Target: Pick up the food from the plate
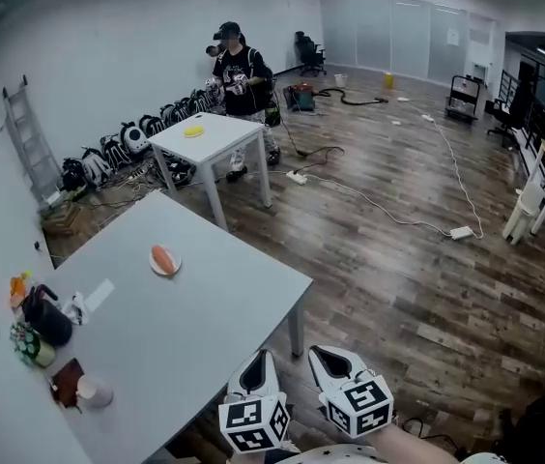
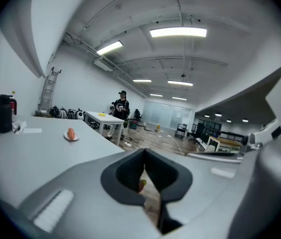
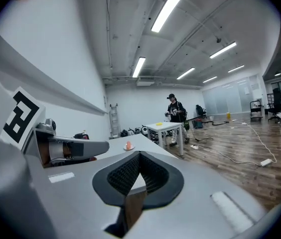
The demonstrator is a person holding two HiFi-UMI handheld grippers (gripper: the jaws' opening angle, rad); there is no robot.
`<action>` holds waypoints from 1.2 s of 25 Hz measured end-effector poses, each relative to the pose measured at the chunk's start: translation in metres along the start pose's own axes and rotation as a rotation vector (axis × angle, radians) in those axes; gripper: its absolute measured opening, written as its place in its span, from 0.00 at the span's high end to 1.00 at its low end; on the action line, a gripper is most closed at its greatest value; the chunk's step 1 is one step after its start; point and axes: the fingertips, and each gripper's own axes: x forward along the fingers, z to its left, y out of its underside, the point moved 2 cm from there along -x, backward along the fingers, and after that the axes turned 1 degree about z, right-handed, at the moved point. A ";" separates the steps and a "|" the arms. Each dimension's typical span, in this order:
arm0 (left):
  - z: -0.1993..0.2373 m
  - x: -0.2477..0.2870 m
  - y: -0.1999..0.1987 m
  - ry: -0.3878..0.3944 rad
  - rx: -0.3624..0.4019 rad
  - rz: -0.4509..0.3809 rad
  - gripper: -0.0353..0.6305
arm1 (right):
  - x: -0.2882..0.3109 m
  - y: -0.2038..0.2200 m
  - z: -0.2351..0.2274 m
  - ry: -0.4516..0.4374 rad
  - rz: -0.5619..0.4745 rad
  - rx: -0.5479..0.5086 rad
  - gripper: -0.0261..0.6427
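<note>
grey table point(image 1: 216, 303), small plate point(image 1: 173, 266) near its middle, black jug point(image 1: 46, 319), white card point(image 1: 99, 294), cup point(image 1: 93, 391) along left edge

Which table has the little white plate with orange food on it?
The big grey table in front: the small white plate with orange food sits there. The smaller white table farther back holds only a yellow thing.

head view: high, steeply down | gripper views: low, level | shared: table point(image 1: 205, 288)
</note>
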 end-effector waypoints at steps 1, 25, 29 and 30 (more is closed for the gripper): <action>0.020 0.002 -0.006 -0.019 -0.006 -0.002 0.93 | 0.018 -0.004 0.011 -0.016 0.003 -0.004 0.96; 0.302 0.117 -0.050 -0.412 -0.190 0.026 0.93 | 0.336 -0.048 0.109 -0.416 0.160 -0.127 0.96; 0.341 0.162 -0.052 -0.473 -0.203 0.086 0.93 | 0.392 -0.051 0.103 -0.474 0.212 -0.171 0.96; 0.351 0.175 -0.049 -0.483 -0.210 0.107 0.93 | 0.405 -0.051 0.101 -0.483 0.226 -0.177 0.96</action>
